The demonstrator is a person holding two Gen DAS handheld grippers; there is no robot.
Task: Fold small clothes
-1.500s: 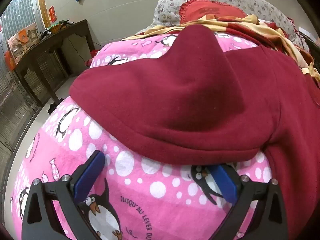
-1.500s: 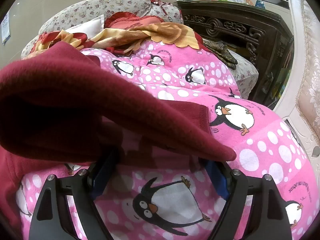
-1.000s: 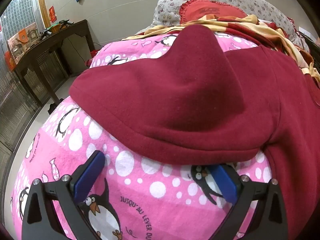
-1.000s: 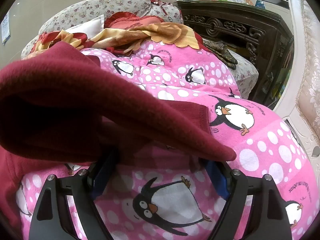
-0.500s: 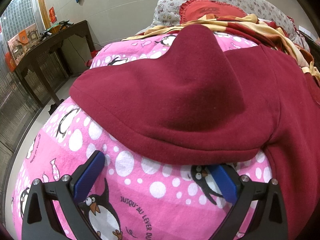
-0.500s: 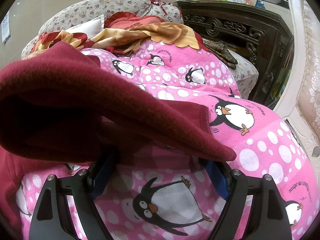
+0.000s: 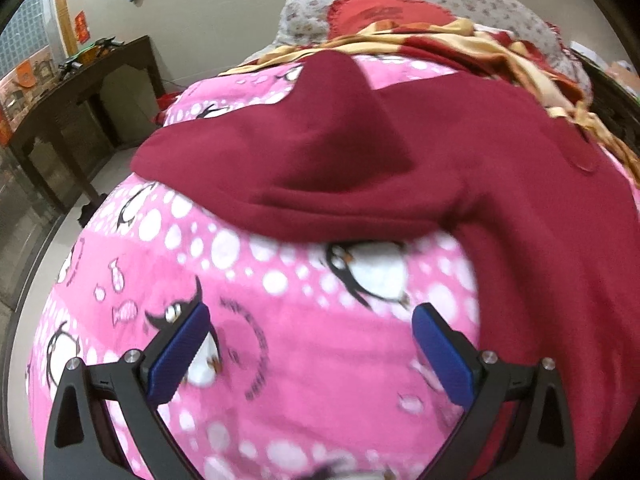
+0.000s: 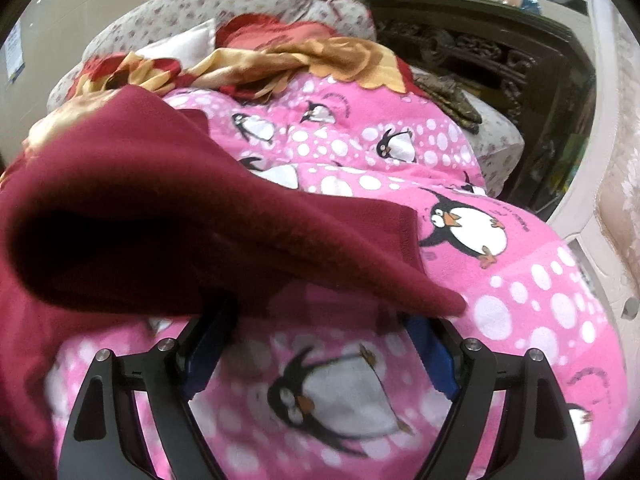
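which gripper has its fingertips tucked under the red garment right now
The right gripper: its fingertips disappear beneath the red garment. The left gripper sits clear of the garment, both blue pads fully visible over the pink blanket.

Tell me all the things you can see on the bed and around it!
Dark red garment: one, maroon, spread on the blanket, one fold hanging over the right tool's fingertips.
Penguin blanket: one, pink with white dots, covering the bed.
Patterned cloth: one, yellow and red, bunched behind the blanket.
Red cushion: one, at the head end against the floral backrest.
Floral backrest: one, pale with small flowers, at the far end.
Dark wooden table: one, by the wall on the left.
Carved dark cabinet: one, to the right of the bed.
Left gripper: black with blue pads, jaws open above the blanket.
Right gripper: black with blue pads, jaws open, tips under the garment's fold.
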